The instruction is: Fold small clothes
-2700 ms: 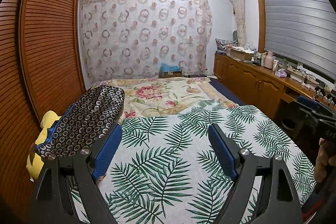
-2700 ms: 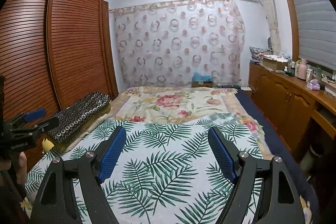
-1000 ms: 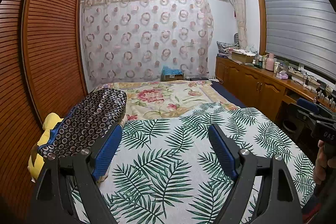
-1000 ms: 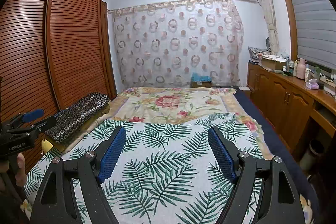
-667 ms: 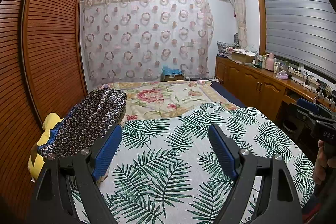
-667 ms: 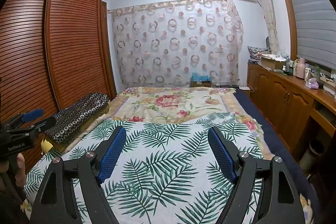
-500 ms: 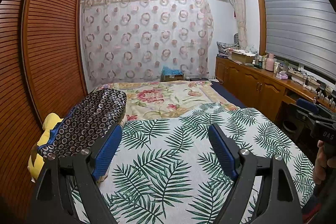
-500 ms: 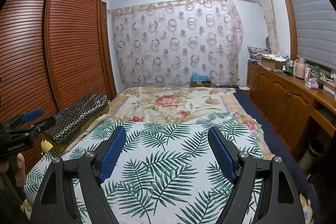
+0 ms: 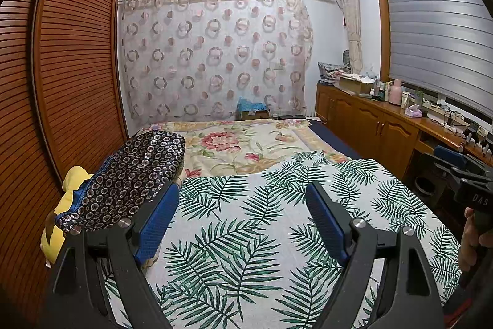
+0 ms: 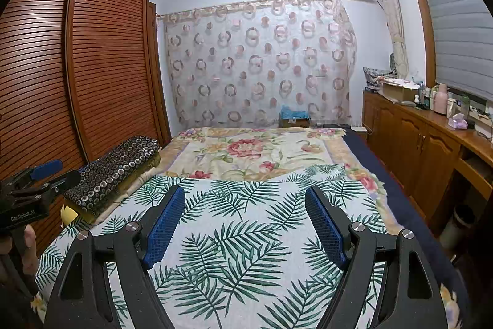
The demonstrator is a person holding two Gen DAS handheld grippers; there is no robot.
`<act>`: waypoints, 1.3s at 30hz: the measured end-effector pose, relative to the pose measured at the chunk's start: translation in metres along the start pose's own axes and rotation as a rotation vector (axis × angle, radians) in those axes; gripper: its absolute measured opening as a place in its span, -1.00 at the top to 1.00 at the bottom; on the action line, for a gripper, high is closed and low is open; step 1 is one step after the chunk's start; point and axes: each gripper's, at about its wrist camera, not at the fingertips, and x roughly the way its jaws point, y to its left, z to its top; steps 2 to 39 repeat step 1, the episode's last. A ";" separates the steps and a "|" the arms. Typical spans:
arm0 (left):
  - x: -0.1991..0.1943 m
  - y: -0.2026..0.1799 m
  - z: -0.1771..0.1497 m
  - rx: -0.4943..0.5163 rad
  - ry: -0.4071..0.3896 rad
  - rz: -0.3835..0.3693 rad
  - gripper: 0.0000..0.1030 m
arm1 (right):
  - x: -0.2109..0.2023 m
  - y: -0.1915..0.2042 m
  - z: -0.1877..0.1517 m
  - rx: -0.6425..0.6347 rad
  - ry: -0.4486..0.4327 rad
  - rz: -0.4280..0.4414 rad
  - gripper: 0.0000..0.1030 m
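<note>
My left gripper (image 9: 243,190) hangs open over a white bedspread printed with green palm leaves (image 9: 246,236), nothing between its blue pads. My right gripper (image 10: 245,190) is open the same way above that leaf-print spread (image 10: 240,242), further right along the bed. Each gripper shows at the edge of the other's view, held by a hand (image 9: 468,239). A dark ring-patterned bundle (image 9: 129,175), cushion or folded cloth, lies at the bed's left edge on something yellow (image 9: 71,184). No loose garment shows on the spread.
A floral blanket (image 10: 246,150) covers the far half of the bed. A slatted wooden wardrobe (image 10: 101,61) stands close on the left. Wooden cabinets (image 10: 425,150) with bottles and boxes on top run along the right, under a blind. A patterned curtain hangs behind.
Both views have tipped up very slightly since the oldest frames. Over the last second nothing has moved and both pairs of jaws keep the same width.
</note>
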 end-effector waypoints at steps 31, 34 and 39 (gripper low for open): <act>0.000 0.000 0.000 0.000 0.000 0.000 -0.64 | 0.000 0.000 0.000 0.001 0.001 -0.002 -0.58; 0.000 0.000 0.000 0.000 0.000 0.000 -0.64 | 0.000 0.000 0.000 0.001 0.001 -0.002 -0.58; 0.000 0.000 0.000 0.000 0.000 0.000 -0.64 | 0.000 0.000 0.000 0.001 0.001 -0.002 -0.58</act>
